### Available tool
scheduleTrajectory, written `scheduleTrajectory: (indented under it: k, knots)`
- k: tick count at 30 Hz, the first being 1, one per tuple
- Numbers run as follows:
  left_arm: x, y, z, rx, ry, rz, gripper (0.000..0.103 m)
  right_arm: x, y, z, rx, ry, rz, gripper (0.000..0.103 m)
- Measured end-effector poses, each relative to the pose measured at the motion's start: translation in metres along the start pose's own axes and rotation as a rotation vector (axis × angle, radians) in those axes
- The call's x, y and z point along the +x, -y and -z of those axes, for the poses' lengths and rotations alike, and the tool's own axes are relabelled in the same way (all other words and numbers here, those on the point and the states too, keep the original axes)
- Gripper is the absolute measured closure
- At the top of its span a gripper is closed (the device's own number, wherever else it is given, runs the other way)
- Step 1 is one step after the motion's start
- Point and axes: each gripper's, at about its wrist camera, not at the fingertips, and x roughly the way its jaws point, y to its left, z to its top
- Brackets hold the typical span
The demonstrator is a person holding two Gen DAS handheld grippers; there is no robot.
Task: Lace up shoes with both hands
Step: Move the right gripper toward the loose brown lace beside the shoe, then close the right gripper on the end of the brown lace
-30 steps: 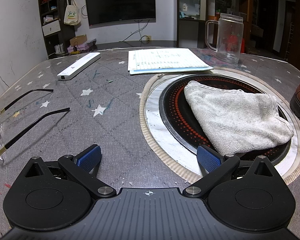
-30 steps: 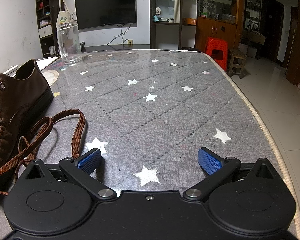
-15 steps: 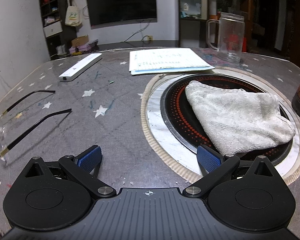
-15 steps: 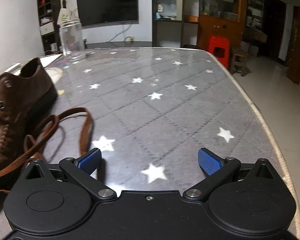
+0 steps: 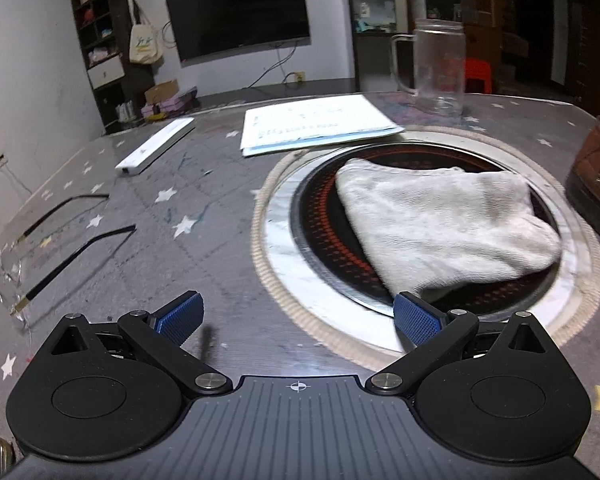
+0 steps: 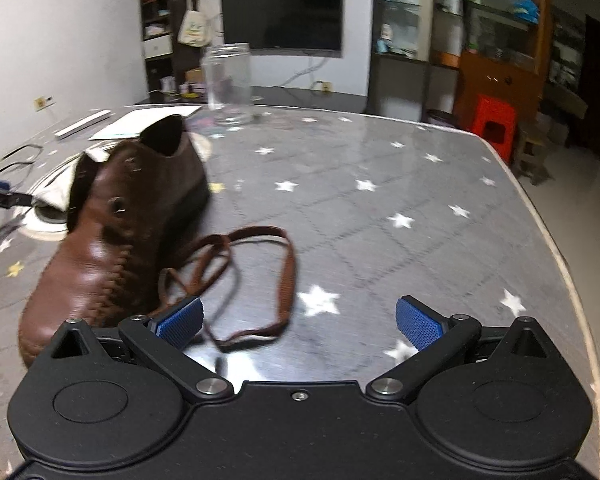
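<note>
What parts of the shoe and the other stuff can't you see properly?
- Left wrist view: shoe cut off by the right edge.
- Right wrist view: shoe's eyelets smeared by motion blur; whether the lace is threaded is unclear.
- Left wrist view: writing on the paper is too small.

- The shoe (image 6: 112, 236) is brown leather, smooth, with a soft shine and stitched seams.
- Its lace (image 6: 286, 276) is flat woven brown cloth, matt.
- The table (image 6: 380, 208) has a glossy clear layer over a grey quilted star-print cloth.
- The towel (image 5: 440, 220) is rough off-white terry cloth.
- The mug (image 5: 436, 68) is clear glass.
- The papers (image 5: 312, 124) are matt white.
- The right gripper (image 6: 300, 320) is matt black plastic with blue textured pads (image 6: 418, 322) and shiny metal pins.
</note>
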Motion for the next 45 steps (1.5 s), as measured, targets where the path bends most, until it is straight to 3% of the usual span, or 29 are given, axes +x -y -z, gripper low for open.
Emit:
scheduleTrajectory:
  k: [3,9,15,20,24,28,31,38,42,45]
  knots:
    - [-0.005,0.007,-0.002,0.009,0.004,0.016,0.001,0.001,-0.011,0.001,-0.027,-0.011,-0.038,0.000]
    - [-0.017,0.020,-0.006,0.041,0.035,0.045,0.001,0.014,-0.024,0.004,-0.118,-0.050,-0.008,0.000]
    - [-0.027,0.034,-0.013,0.079,0.069,0.071,0.001,0.011,-0.001,0.003,-0.089,-0.048,0.190,0.000]
    - [-0.036,0.051,-0.017,0.113,0.096,0.111,0.001,0.001,0.031,0.010,-0.039,-0.077,0.266,0.004]
    - [-0.040,0.066,-0.018,0.149,0.111,0.124,0.001,-0.010,0.044,0.016,0.012,-0.069,0.220,0.012]
    - [-0.042,0.075,-0.020,0.160,0.123,0.137,0.001,-0.018,0.044,0.014,0.017,-0.058,0.232,0.029]
    - [-0.046,0.082,-0.021,0.171,0.135,0.151,0.001,-0.023,0.044,0.005,0.049,-0.029,0.165,0.045]
    - [-0.052,0.094,-0.023,0.209,0.138,0.182,0.001,-0.001,0.018,-0.021,-0.059,-0.007,-0.011,0.051]
    - [-0.054,0.099,-0.023,0.227,0.137,0.197,0.001,0.024,0.011,-0.037,-0.110,-0.034,-0.061,0.062]
    - [-0.055,0.104,-0.023,0.233,0.136,0.212,0.001,0.040,0.011,-0.045,-0.120,-0.055,-0.087,0.064]
